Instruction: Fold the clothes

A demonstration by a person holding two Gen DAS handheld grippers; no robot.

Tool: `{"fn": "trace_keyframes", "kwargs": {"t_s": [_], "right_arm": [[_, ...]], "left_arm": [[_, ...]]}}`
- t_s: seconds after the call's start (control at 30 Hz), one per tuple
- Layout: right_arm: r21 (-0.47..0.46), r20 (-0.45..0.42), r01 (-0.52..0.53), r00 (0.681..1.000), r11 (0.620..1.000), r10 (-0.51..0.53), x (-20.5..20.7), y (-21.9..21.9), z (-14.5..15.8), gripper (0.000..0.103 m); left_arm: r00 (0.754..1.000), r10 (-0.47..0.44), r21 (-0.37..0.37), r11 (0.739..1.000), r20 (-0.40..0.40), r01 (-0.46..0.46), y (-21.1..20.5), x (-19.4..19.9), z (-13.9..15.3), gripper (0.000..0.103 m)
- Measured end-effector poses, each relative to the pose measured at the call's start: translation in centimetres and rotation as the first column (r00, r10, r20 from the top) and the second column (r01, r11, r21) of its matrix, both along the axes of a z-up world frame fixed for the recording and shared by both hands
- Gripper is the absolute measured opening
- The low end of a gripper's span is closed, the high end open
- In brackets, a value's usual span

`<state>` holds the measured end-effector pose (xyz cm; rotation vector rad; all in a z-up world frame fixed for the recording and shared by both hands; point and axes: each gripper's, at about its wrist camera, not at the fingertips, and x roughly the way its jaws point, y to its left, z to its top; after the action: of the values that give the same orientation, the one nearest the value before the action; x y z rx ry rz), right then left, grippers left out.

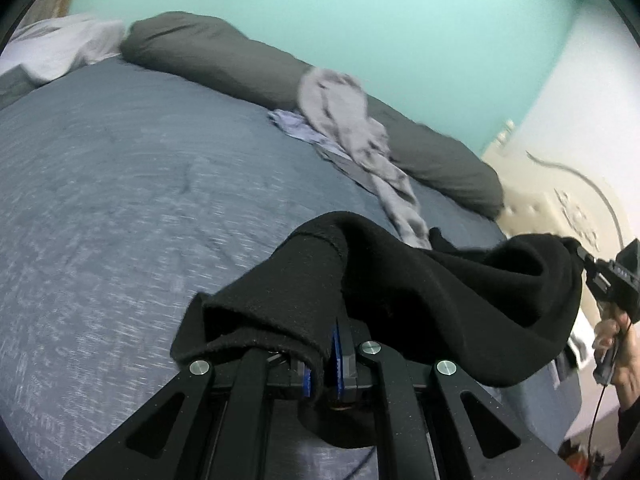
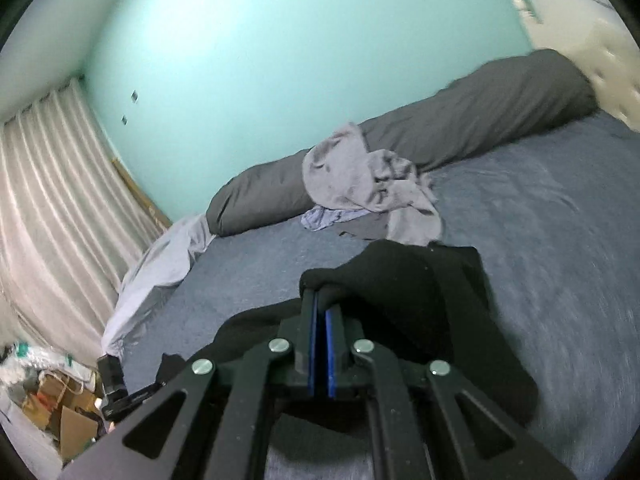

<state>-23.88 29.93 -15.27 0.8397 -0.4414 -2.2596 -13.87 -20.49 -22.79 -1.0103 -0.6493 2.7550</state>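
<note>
A black garment (image 1: 420,280) hangs stretched between the two tools above a bed (image 1: 120,200) covered in a blue-grey spread. The left hand-held gripper (image 1: 324,360) has its blue pads clamped nearly together on one edge of the black cloth, which bunches up over the fingers and drapes off to the right. In the left wrist view the right hand-held gripper (image 1: 580,254) pinches the far corner of the same garment at the right edge of the picture, with a person's hand (image 1: 616,344) around its handle. From its own camera the right hand-held gripper (image 2: 320,304) shows its pads pressed together with a fold of the black garment (image 2: 420,300) caught at the tips, the rest falling away below and to the right. Farther back on the bed a crumpled grey garment (image 1: 352,128) lies against a long dark grey pillow (image 1: 224,56), partly over a pale blue garment (image 1: 292,122). A teal wall (image 1: 360,12) stands behind the bed, and a pale curtain (image 2: 48,184) hangs at the left in the right wrist view.
</note>
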Motion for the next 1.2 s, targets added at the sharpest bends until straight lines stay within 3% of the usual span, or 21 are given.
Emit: {"fn": "trace_keyframes", "kwargs": {"t_s": [0.2,0.37,0.47,0.67,0.83,0.9,0.97,1.2], "right_arm": [[0.081,0.161,0.047,0.985,0.996,-0.060,3.2,1.9,-8.1,0.003],[0.109,0.311,0.014,0.949,0.994,-0.047,5.1,0.7,-14.9,0.004],[0.114,0.380,-0.025,0.925,0.993,-0.020,5.8,0.0,-17.1,0.006],[0.143,0.399,-0.037,0.917,0.989,-0.023,6.9,1.1,-15.5,0.008],[0.141,0.339,0.016,0.939,0.990,-0.064,7.7,4.2,-12.0,0.012],[0.126,0.303,0.056,0.949,0.991,-0.092,7.4,5.1,-11.0,0.020],[0.102,0.294,0.085,0.949,0.991,-0.111,6.6,5.1,-10.8,0.026],[0.003,0.244,0.128,0.962,0.992,-0.124,4.0,1.7,-12.1,0.027]], "left_arm": [[0.998,-0.042,-0.019,0.999,0.054,0.043,1.7,-0.6,-1.3,0.008],[0.995,-0.039,-0.026,0.999,0.092,0.042,1.9,-0.9,-2.2,0.008],[0.994,-0.033,-0.023,0.999,0.106,0.036,1.6,-1.0,-2.7,0.008],[0.993,-0.031,-0.022,0.999,0.114,0.033,1.1,-1.1,-3.1,0.009],[0.993,-0.023,-0.016,1.000,0.118,0.025,1.0,-1.0,-3.2,0.009],[0.993,-0.021,-0.018,1.000,0.118,0.023,1.1,-1.0,-3.2,0.009],[0.993,-0.021,-0.028,0.999,0.120,0.024,1.4,-1.0,-3.2,0.009],[0.991,-0.022,-0.048,0.998,0.135,0.029,1.5,-0.8,-3.8,0.010]]}}
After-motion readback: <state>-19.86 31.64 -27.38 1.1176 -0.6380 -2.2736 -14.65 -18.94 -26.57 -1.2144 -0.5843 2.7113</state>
